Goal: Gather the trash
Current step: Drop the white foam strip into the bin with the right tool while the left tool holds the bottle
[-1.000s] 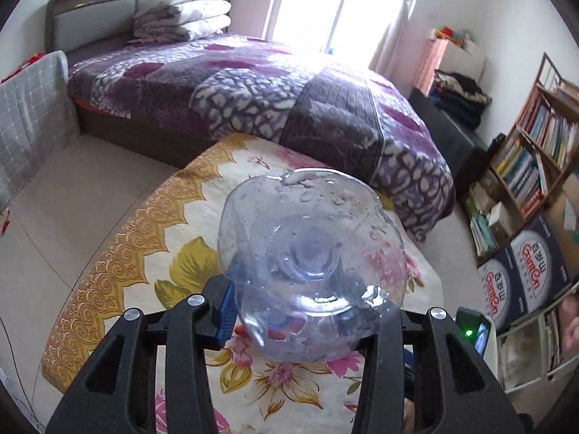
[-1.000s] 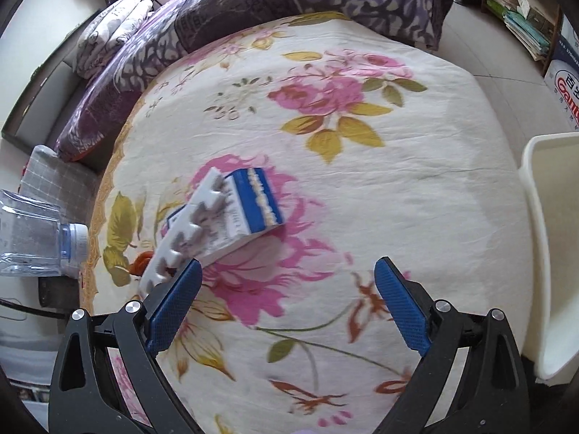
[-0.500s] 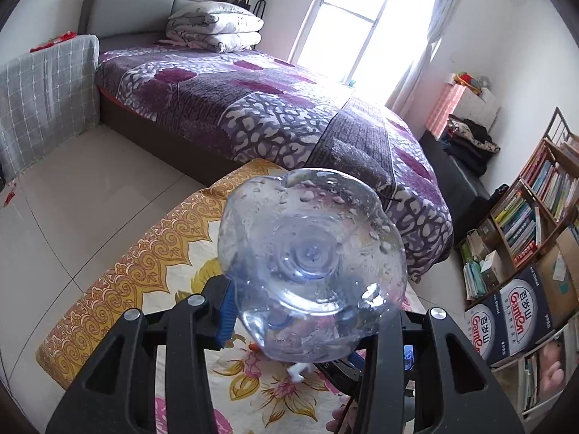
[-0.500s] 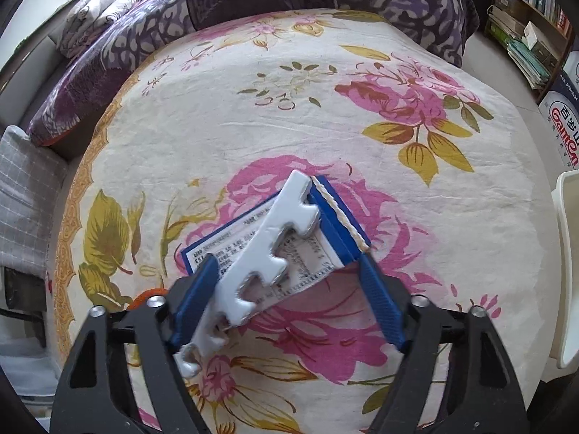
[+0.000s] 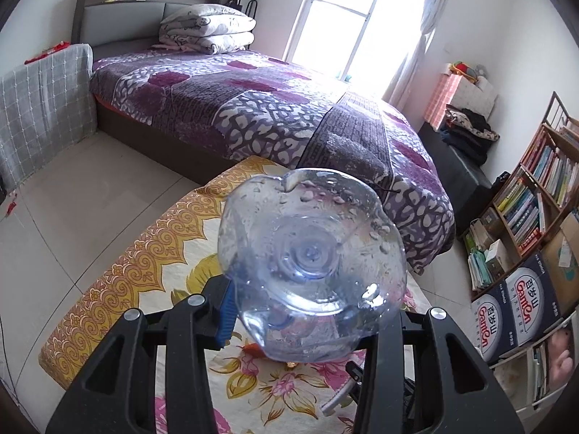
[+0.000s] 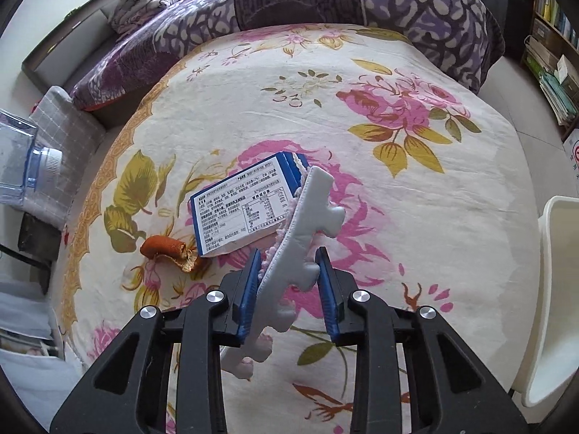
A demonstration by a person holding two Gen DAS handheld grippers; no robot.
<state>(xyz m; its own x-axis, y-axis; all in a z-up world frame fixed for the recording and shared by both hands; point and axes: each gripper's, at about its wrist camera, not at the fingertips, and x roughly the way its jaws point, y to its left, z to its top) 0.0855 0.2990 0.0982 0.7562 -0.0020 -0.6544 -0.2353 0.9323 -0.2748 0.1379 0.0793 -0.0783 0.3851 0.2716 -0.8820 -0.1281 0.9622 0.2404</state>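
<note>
Left wrist view, left gripper (image 5: 311,311): its black arms and blue pads are clamped on a clear, dented plastic bottle (image 5: 311,271), held with its base toward the camera and water drops on its wall
Left wrist view, blocked sight: the bottle fills the middle and hides the fingertips and most of the round table with the floral cream cloth and gold patterned border (image 5: 144,264) below it
Left wrist view, surroundings: a bed with a purple and white patterned quilt (image 5: 253,108) stands beyond the table, folded bedding at its head; a grey checked cloth (image 5: 39,97) hangs at the left; a wooden bookshelf full of books (image 5: 535,195) and dark blue printed cartons (image 5: 517,307) stand at the right; a bright window is at the back
Right wrist view, right gripper (image 6: 289,282): blue pads pressed together on a long white notched foam strip (image 6: 300,238), which stands on edge between them and runs past the pads both ways
Right wrist view, other trash: a flat blue and white printed carton (image 6: 242,209) lies on the cloth just behind the strip, its right end hidden by it; a curled orange peel (image 6: 166,249) lies by the carton's near left corner
Right wrist view, edges: the bottle's neck and white cap show at the far left; a white plastic bin rim (image 6: 553,289) sits at the right, well apart from the strip
</note>
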